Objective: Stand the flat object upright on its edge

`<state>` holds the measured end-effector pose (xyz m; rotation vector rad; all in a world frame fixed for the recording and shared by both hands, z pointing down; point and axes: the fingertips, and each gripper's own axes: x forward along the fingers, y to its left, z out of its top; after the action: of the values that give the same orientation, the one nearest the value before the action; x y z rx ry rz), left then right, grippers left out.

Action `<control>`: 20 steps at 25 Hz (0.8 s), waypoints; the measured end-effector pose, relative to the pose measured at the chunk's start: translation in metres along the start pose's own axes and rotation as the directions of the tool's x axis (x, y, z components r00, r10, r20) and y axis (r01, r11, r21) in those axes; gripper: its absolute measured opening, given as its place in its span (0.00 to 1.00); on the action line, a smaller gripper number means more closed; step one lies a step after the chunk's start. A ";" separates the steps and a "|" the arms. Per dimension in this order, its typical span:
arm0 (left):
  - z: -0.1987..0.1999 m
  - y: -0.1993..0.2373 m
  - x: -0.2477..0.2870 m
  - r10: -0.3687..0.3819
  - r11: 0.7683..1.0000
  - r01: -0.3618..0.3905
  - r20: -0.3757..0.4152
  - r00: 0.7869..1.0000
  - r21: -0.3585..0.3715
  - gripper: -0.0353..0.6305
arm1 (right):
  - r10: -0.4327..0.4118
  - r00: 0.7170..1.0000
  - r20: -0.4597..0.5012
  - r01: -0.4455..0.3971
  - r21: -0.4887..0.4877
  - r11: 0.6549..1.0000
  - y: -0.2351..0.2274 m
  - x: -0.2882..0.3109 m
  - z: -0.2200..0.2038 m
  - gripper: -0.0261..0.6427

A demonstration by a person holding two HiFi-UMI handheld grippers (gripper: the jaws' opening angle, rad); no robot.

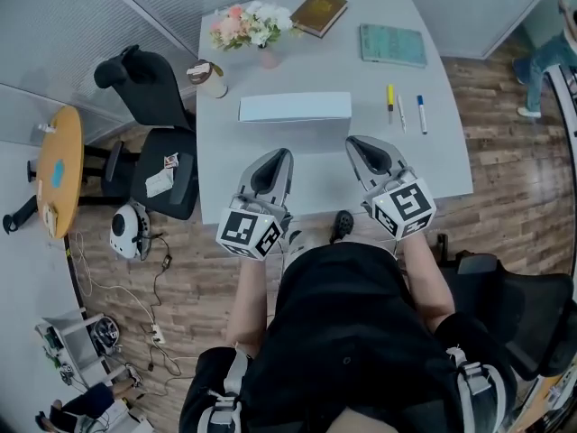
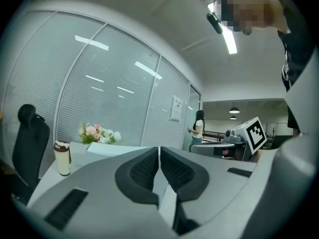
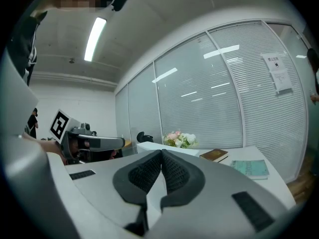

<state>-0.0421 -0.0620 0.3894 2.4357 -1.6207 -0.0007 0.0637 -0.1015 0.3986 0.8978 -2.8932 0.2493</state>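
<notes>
Both claws are shut and empty: the left gripper (image 1: 278,157) has its pads pressed together with nothing between them, and so does the right gripper (image 1: 361,144). They hover side by side over the near edge of the table (image 1: 433,165), pointing roughly level at the far side and well apart from anything. The flat object (image 1: 295,107), a pale long slab, sits mid-table just ahead of both grippers. It looks to be up on its long edge already, with a shadow thrown toward the person, though from this steep overhead angle its tilt is hard to confirm. The empty, closed jaws held clear of it fit a hands-off check that it balances alone. Nothing crowds the slab. A lidded cup (image 1: 209,78) is to its left, and the flowers (image 1: 252,25) and a brown book (image 1: 318,13) lie behind it. A teal book (image 1: 393,45) is far right, and the markers (image 1: 405,108) are just right of it. An office chair (image 1: 149,124) is off the table's left side. The path between grippers and slab is bare.
</notes>
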 end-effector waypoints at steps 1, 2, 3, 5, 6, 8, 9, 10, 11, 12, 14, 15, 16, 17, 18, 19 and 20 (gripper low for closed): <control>0.005 -0.002 -0.001 -0.003 1.000 0.003 0.002 1.000 0.007 0.10 | -0.005 1.000 0.007 0.005 -0.002 1.000 0.001 -0.001 0.005 0.06; 0.010 -0.003 -0.002 -0.006 1.000 0.006 0.008 1.000 0.011 0.10 | -0.006 1.000 0.015 0.006 -0.001 1.000 0.003 -0.003 0.010 0.06; 0.016 -0.004 -0.004 -0.009 1.000 0.009 0.016 1.000 0.013 0.10 | -0.005 1.000 0.021 0.005 0.000 1.000 0.006 -0.004 0.015 0.06; 0.028 -0.005 -0.007 -0.008 1.000 0.007 0.031 0.999 0.017 0.10 | 0.003 1.000 0.025 -0.003 -0.002 1.000 0.012 -0.006 0.024 0.06; 0.033 -0.005 -0.008 -0.006 1.000 0.005 0.038 0.999 0.018 0.10 | 0.006 1.000 0.026 -0.006 -0.003 1.000 0.014 -0.007 0.028 0.06; 0.042 -0.005 -0.008 -0.006 1.000 0.005 0.051 0.999 0.021 0.10 | 0.003 0.999 0.034 -0.003 -0.003 1.000 0.014 -0.009 0.035 0.06; 0.046 -0.005 -0.008 -0.007 1.000 0.005 0.057 0.998 0.023 0.10 | 0.000 0.999 0.040 0.000 -0.002 1.000 0.014 -0.010 0.039 0.06; 0.048 -0.005 -0.008 -0.007 1.000 0.006 0.061 0.998 0.026 0.10 | -0.001 0.999 0.047 0.001 0.001 1.000 0.013 -0.010 0.041 0.06; 0.050 -0.004 -0.008 -0.007 1.000 0.006 0.065 0.998 0.027 0.10 | -0.002 0.999 0.053 0.002 0.003 1.000 0.012 -0.010 0.044 0.06; 0.051 -0.003 -0.007 -0.007 1.000 0.005 0.068 0.998 0.026 0.10 | -0.003 0.998 0.059 0.003 0.002 1.000 0.011 -0.011 0.046 0.06; 0.053 -0.002 -0.007 -0.006 1.000 0.004 0.075 0.997 0.022 0.10 | -0.011 0.998 0.062 0.011 -0.002 1.000 0.008 -0.011 0.049 0.06; 0.054 -0.002 -0.006 -0.004 1.000 0.003 0.076 0.997 0.022 0.10 | -0.016 0.998 0.061 0.016 -0.002 1.000 0.007 -0.011 0.050 0.06; 0.055 -0.002 -0.006 -0.002 1.000 0.001 0.074 0.997 0.024 0.10 | -0.020 0.998 0.060 0.020 0.000 1.000 0.006 -0.011 0.051 0.06; 0.055 -0.001 -0.005 0.000 1.000 -0.002 0.071 0.997 0.027 0.10 | -0.022 0.998 0.059 0.022 0.002 1.000 0.005 -0.011 0.052 0.06; 0.056 0.000 -0.004 0.002 1.000 -0.004 0.069 0.998 0.028 0.10 | -0.024 0.998 0.059 0.024 0.004 1.000 0.004 -0.011 0.053 0.06; 0.055 0.001 -0.003 0.004 1.000 -0.006 0.068 0.998 0.027 0.10 | -0.028 0.998 0.058 0.028 0.005 1.000 0.002 -0.010 0.053 0.06; 0.054 0.002 -0.002 0.006 1.000 -0.007 0.068 0.998 0.025 0.10 | -0.033 0.998 0.055 0.032 0.006 0.999 0.000 -0.009 0.052 0.06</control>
<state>-0.0509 -0.0710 0.3363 2.4748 -1.6665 -0.0624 0.0690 -0.1062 0.3458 0.9669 -2.9265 0.2321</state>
